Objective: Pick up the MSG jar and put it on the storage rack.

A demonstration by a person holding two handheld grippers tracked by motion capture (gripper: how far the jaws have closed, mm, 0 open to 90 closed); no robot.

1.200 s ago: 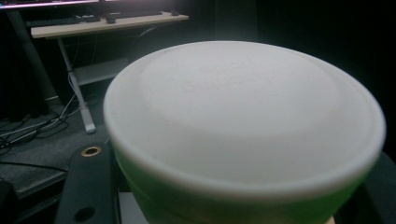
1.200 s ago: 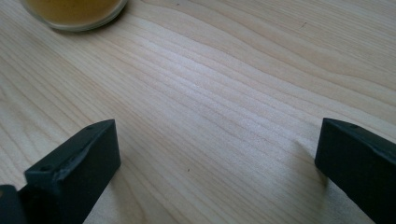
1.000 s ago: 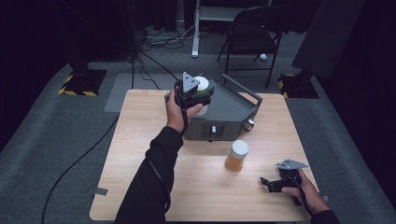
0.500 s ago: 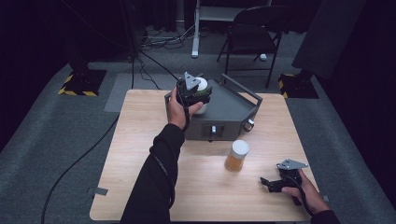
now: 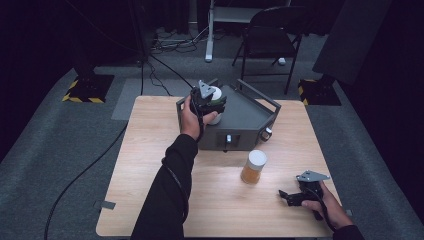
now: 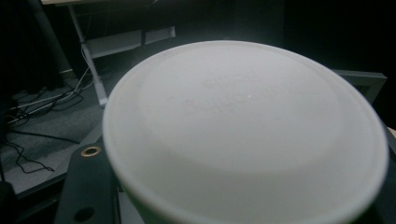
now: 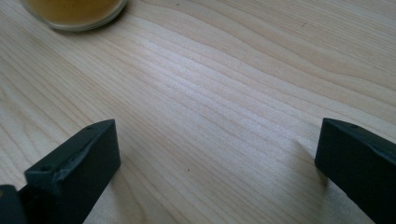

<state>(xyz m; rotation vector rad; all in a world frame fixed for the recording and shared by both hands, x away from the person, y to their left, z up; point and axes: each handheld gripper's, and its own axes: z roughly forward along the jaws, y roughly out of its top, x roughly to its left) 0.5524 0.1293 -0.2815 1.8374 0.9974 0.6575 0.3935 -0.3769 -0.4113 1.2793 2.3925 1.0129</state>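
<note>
At the near right of the desk the right hand-held gripper lies low on the wood in the person's right hand, a grey plate on top of it. In the right gripper view its two black jaws stand wide apart with bare wood grain between them, and the base of the amber jar sits at the far left beyond them, apart from the jaws.

That amber jar, with a white lid and yellow-brown contents, stands upright near the middle of the desk, just in front of a dark grey metal box.

The box sits at the far middle of the desk, with a raised bar handle along its right rear side and a small pale knob on its front face.

Over the box's left end, the left hand holds the left hand-held gripper, closed around a white-lidded container. In the left gripper view the round white lid is very close, with faint embossed lettering too blurred to read, and the jaws are hidden beneath it.

Beyond the desk lie grey carpet, black cables and a dark folding chair
</note>
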